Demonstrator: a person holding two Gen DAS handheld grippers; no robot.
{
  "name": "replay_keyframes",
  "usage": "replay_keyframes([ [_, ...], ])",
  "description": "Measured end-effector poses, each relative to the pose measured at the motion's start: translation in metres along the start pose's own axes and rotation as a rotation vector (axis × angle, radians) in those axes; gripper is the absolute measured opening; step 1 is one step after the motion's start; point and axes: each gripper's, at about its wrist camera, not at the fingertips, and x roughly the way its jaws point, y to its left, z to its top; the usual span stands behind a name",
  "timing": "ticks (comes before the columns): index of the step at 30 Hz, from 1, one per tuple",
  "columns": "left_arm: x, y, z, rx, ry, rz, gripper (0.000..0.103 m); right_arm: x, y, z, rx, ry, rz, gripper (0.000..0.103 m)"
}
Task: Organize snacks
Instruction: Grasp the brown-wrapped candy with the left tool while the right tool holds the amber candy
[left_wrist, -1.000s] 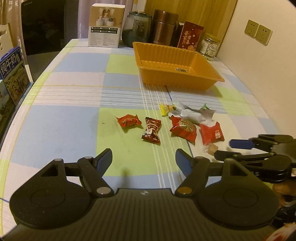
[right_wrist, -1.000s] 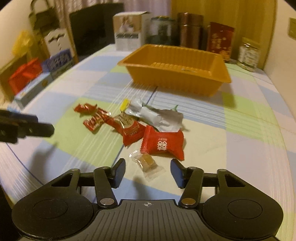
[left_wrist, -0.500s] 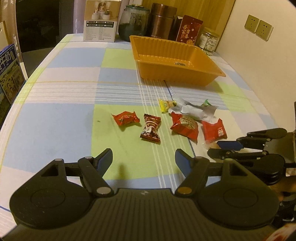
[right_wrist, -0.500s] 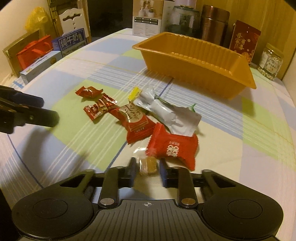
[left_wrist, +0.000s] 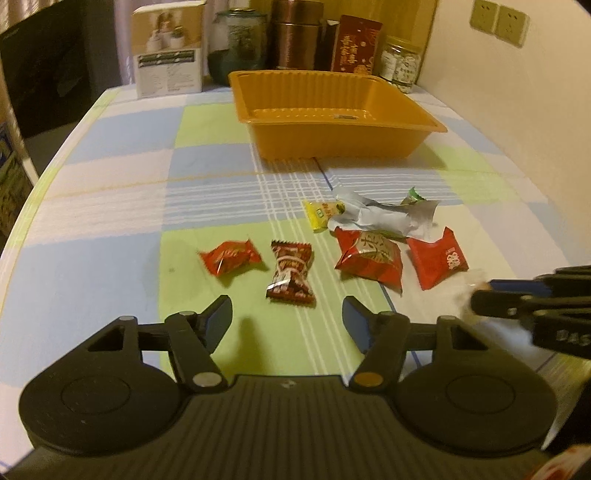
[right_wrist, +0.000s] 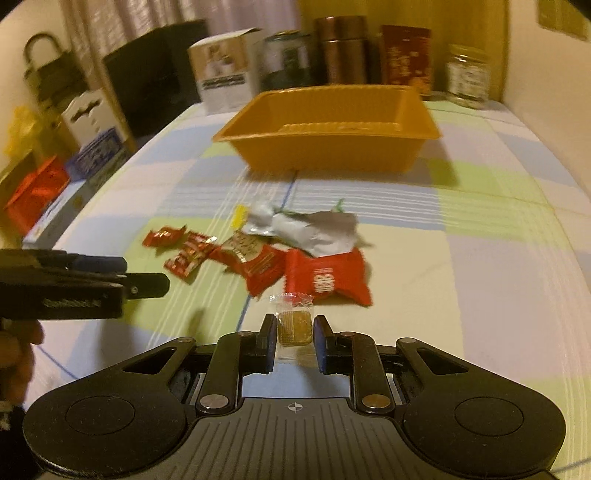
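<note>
An empty orange tray (left_wrist: 332, 144) stands at the back of the checked tablecloth. Before it lie a small red candy (left_wrist: 231, 256), a dark red-brown candy (left_wrist: 291, 275), a yellow packet (left_wrist: 323, 214), a crumpled silver wrapper (left_wrist: 384, 218), a red-and-gold packet (left_wrist: 369, 256) and a red pillow packet (left_wrist: 437, 264). My left gripper (left_wrist: 286, 314) hovers just short of the dark candy with its jaws closing and nothing between the pads. My right gripper (right_wrist: 294, 334) is shut on a small brown candy in a clear wrapper (right_wrist: 294, 326), close to the red pillow packet (right_wrist: 327, 278).
A white carton (left_wrist: 170, 51), a dark jar (left_wrist: 240, 40), a copper tin (left_wrist: 297, 35), a red box (left_wrist: 356, 44) and a glass jar (left_wrist: 400, 64) line the table's far edge. A wall bounds the right side. Boxes (right_wrist: 40, 192) sit beyond the left edge.
The right gripper closed on the brown candy, which now sits between its pads. The left gripper came closer to the candies and its fingers drew nearer together.
</note>
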Motion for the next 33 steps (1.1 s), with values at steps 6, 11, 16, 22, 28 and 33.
replay_keyframes([
  [6,0.02,-0.01,0.004,0.06,-0.01,0.017,0.046,-0.005,-0.007,-0.002,0.023,0.0,-0.016,0.021],
  [11,0.032,-0.013,0.01,0.061,-0.01,0.028,0.042,-0.005,-0.008,-0.004,0.033,-0.002,-0.014,0.021],
  [16,0.043,-0.014,0.016,0.057,0.012,0.045,0.029,-0.004,-0.008,-0.004,0.039,-0.005,-0.012,0.021],
  [22,0.037,-0.014,0.01,0.054,0.02,0.039,0.022,-0.006,-0.009,-0.005,0.05,-0.01,-0.016,0.021],
  [28,0.014,-0.012,-0.002,0.011,0.021,0.043,0.022,-0.012,-0.005,-0.004,0.058,-0.021,-0.016,0.021],
  [33,-0.01,-0.014,-0.009,-0.023,0.014,0.037,0.022,-0.021,0.003,-0.001,0.051,-0.041,-0.009,0.021],
])
